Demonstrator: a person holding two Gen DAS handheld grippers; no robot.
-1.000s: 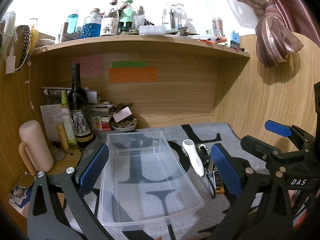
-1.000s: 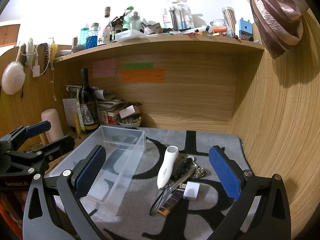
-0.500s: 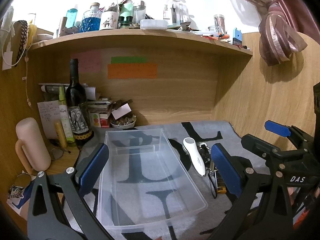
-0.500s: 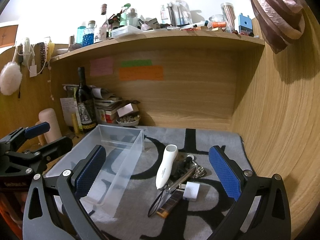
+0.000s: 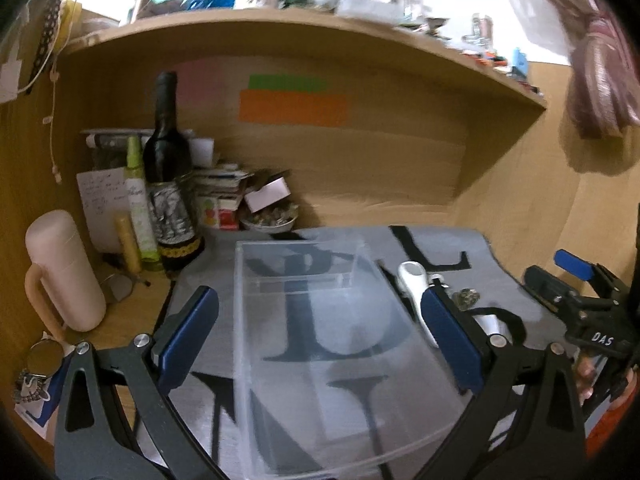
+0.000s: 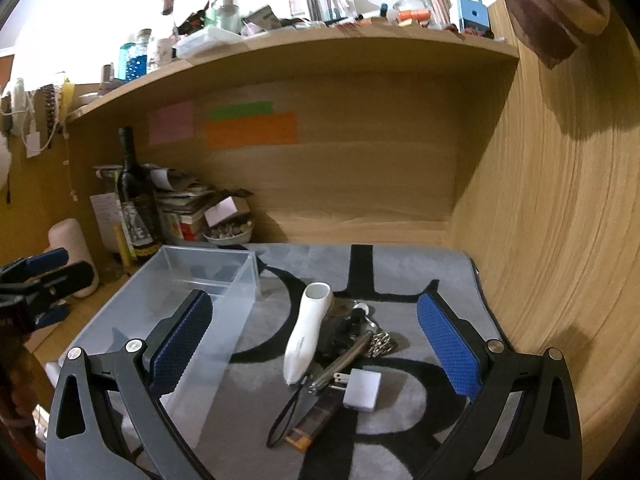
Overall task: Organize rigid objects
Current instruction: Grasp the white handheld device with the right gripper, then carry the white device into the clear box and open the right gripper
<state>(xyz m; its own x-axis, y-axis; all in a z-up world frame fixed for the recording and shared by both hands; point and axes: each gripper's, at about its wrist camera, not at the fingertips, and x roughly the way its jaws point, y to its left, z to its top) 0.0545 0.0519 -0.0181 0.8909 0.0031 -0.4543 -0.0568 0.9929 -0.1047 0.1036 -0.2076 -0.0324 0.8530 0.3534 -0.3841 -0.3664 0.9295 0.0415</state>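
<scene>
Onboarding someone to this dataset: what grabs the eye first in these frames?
The clear plastic bin, empty, on the grey mat left of centre. Just right of it lies a small pile: a white handheld device, a white plug adapter and keys. The open right gripper frames that pile.

"DAS" in white on right gripper (image 5: 576,280) body; mat (image 6: 400,264) bears large black letters.

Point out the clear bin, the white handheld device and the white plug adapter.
clear bin (image 6: 240,276): right wrist view, far right corner wall.
white handheld device (image 6: 304,336): right wrist view, middle of its body.
white plug adapter (image 6: 363,394): right wrist view, its top face.
</scene>
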